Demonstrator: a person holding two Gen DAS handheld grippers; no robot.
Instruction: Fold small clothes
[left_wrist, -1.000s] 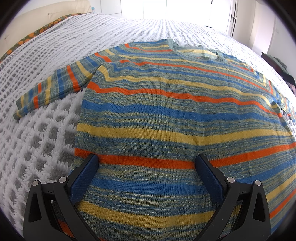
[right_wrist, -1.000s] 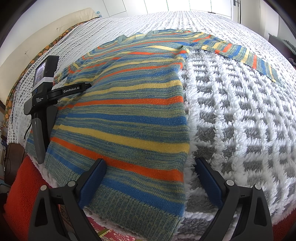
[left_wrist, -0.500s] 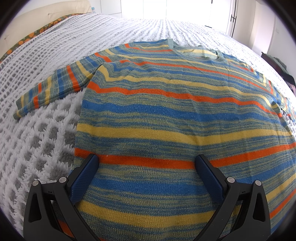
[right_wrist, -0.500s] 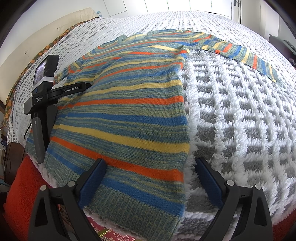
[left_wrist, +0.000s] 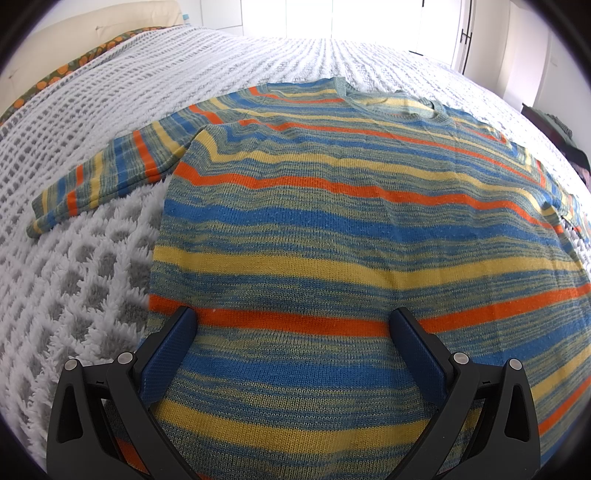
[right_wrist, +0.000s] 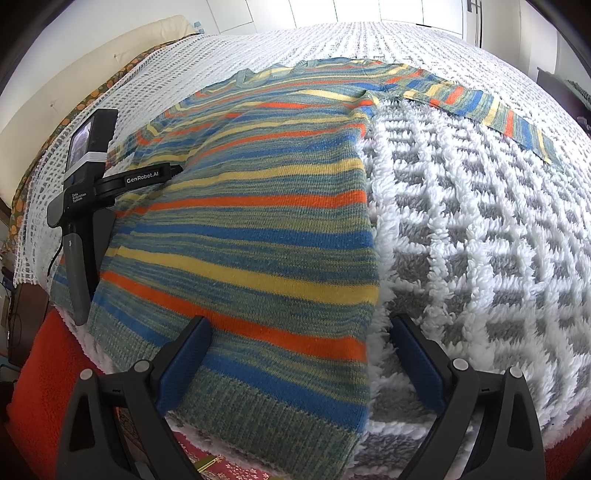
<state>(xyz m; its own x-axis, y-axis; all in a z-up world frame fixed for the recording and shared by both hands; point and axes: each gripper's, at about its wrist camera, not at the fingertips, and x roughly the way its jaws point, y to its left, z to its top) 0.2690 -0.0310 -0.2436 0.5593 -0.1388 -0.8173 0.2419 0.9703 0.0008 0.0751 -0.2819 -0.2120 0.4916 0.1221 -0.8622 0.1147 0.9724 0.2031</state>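
A small knitted sweater (left_wrist: 351, 229) with blue, yellow, orange and green stripes lies flat on the bed, sleeves spread out, neck at the far end. It also shows in the right wrist view (right_wrist: 266, 221). My left gripper (left_wrist: 293, 325) is open and empty, just above the lower left part of the body. My right gripper (right_wrist: 301, 332) is open and empty over the sweater's lower right corner, near the ribbed hem. The left sleeve (left_wrist: 107, 173) and the right sleeve (right_wrist: 480, 107) lie straight out to the sides.
The bed has a white and grey fluffy blanket (right_wrist: 480, 258) over a white knitted cover (left_wrist: 184, 66). The left hand-held gripper's body (right_wrist: 85, 192) stands at the sweater's left edge in the right wrist view. A red rug (right_wrist: 37, 369) lies below the bed's near edge.
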